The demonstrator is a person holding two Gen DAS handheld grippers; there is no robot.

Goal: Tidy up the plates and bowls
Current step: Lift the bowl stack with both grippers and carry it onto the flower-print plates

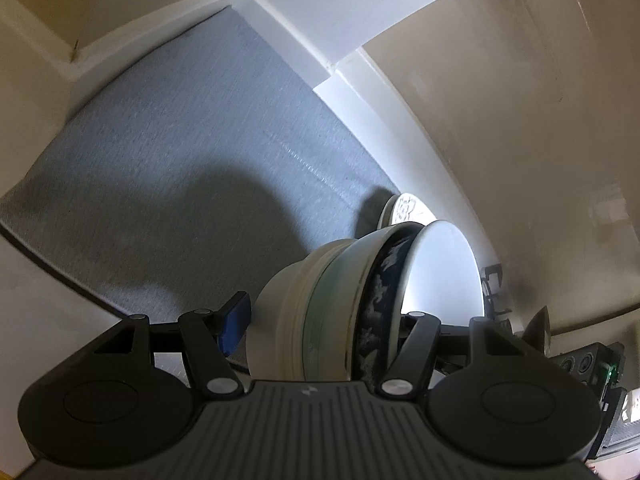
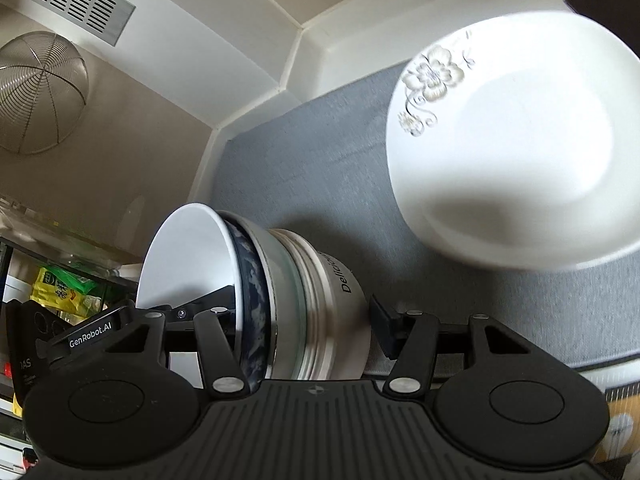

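left claw (image 1: 320, 330) clenched on bowl stack (image 1: 340, 320) | right claw (image 2: 306, 320) likewise

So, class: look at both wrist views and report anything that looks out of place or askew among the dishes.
The stack of nested bowls lies tipped on its side, mouths facing sideways, between the fingers of both grippers, left and right. The flowered plate lies flat on the grey mat. Nothing looks spilled or broken.

**Both Grippers Clamped on One Stack**

The left gripper (image 1: 320, 320) is angled downward, its jaws set around a nested stack of bowls (image 1: 344, 300), which is pressed from both sides. The right gripper (image 2: 308, 316) is tilted likewise (roughly the same slope), and the same stack is held between its fingers.
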